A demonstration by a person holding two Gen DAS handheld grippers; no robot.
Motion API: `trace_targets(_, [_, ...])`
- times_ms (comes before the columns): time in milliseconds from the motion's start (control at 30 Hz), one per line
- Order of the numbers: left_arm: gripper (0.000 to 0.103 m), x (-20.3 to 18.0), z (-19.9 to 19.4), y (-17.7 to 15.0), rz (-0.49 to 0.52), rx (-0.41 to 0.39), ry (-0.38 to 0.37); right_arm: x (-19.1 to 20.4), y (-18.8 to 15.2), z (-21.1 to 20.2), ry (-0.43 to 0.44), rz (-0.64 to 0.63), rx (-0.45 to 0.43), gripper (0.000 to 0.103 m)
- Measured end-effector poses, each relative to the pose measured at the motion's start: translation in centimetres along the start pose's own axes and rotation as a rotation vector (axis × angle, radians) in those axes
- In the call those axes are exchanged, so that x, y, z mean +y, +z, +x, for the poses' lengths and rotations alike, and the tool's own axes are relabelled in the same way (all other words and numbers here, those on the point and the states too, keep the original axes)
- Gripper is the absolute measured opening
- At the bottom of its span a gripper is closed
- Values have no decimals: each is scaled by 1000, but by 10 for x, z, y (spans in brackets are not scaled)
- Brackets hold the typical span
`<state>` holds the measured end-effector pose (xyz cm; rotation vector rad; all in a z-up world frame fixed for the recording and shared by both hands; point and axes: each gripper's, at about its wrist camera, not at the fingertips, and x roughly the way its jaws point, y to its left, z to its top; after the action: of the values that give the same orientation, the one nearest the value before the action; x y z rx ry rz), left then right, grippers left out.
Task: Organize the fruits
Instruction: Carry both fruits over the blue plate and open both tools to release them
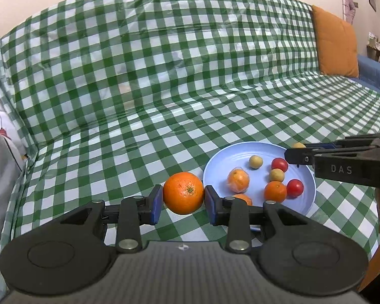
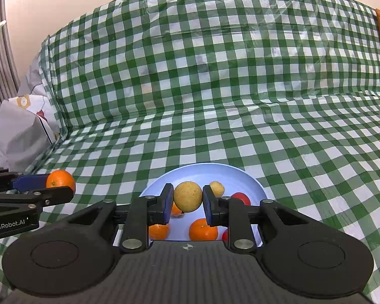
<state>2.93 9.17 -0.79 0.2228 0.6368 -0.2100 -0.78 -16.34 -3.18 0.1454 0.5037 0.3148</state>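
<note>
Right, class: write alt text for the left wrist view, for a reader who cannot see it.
The left gripper holds an orange between its blue pads, beside a light blue plate of small orange, red and yellow fruits. The right gripper reaches in over the plate's far rim, all above a green checked cloth.

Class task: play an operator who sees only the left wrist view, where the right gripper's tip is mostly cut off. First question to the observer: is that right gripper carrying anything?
Observer: Yes. The right gripper is shut on a round tan-yellow fruit.
Operator: Where is that fruit relative to the light blue round plate?
Observer: In the right wrist view it shows in front of the light blue round plate; whether it touches cannot be told.
Operator: How does my left gripper look from there?
Observer: The left gripper is shut on a round orange mandarin, to the left of the plate.
</note>
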Motion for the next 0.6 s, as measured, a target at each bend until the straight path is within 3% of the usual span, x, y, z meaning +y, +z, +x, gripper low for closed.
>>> trace_targets(600, [39,-20,21,11,22,-25,-26,-12,5,12,-30,-3,3,26])
